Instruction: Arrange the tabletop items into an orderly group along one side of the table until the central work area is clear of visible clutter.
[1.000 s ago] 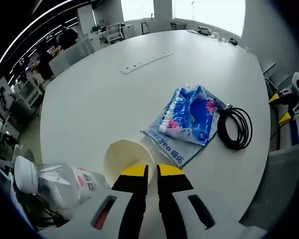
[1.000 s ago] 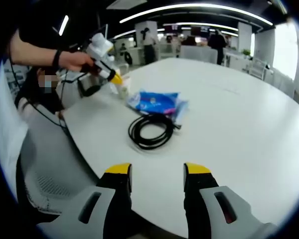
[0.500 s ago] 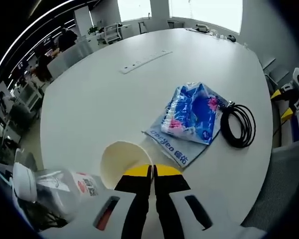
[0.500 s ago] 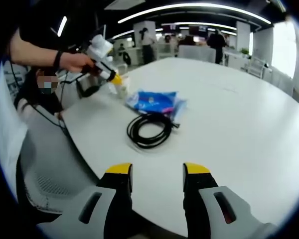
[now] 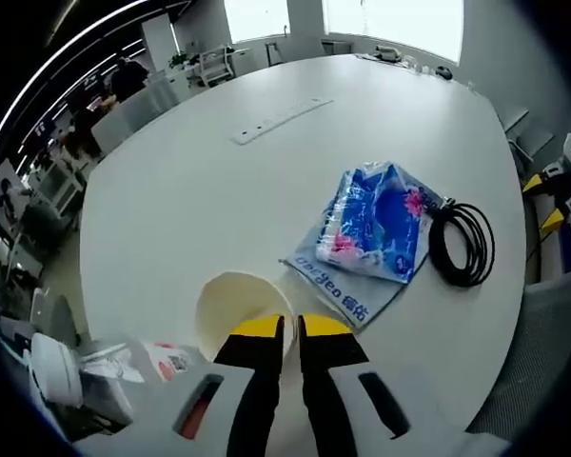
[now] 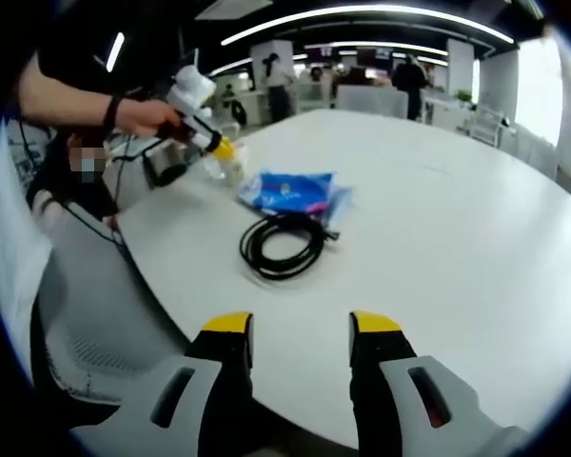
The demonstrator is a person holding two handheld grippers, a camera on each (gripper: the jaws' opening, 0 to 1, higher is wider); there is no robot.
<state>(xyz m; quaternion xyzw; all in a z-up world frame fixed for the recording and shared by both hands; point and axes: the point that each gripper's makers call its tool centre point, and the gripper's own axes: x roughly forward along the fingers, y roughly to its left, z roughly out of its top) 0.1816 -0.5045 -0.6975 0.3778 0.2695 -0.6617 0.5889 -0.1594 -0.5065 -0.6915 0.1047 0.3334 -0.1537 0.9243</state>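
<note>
A cream paper cup [image 5: 236, 303] stands on the white table [image 5: 200, 200] close in front of my left gripper [image 5: 292, 328], which is shut on the cup's near rim. To the right lie a blue tissue packet [image 5: 376, 221] and, beside it, a coiled black cable [image 5: 462, 246]. In the right gripper view my right gripper [image 6: 300, 328] hangs open over the table's near edge with nothing between its jaws. Beyond it lie the cable [image 6: 281, 246] and the packet [image 6: 290, 190]. The left gripper [image 6: 221, 148], in a person's hand [image 6: 138, 114], holds the cup [image 6: 231, 171] at the far left.
A clear plastic bottle [image 5: 95, 367] with a white cap lies at the table's edge left of the cup. A white power strip [image 5: 281, 121] sits mid-table. The right gripper [image 5: 557, 190] shows off the table's right side. A grey chair [image 6: 95, 324] stands below the near edge.
The left gripper view has shifted a little, so the bottle now sits lower and further left. The cup stays at the left jaws. The right gripper has not moved.
</note>
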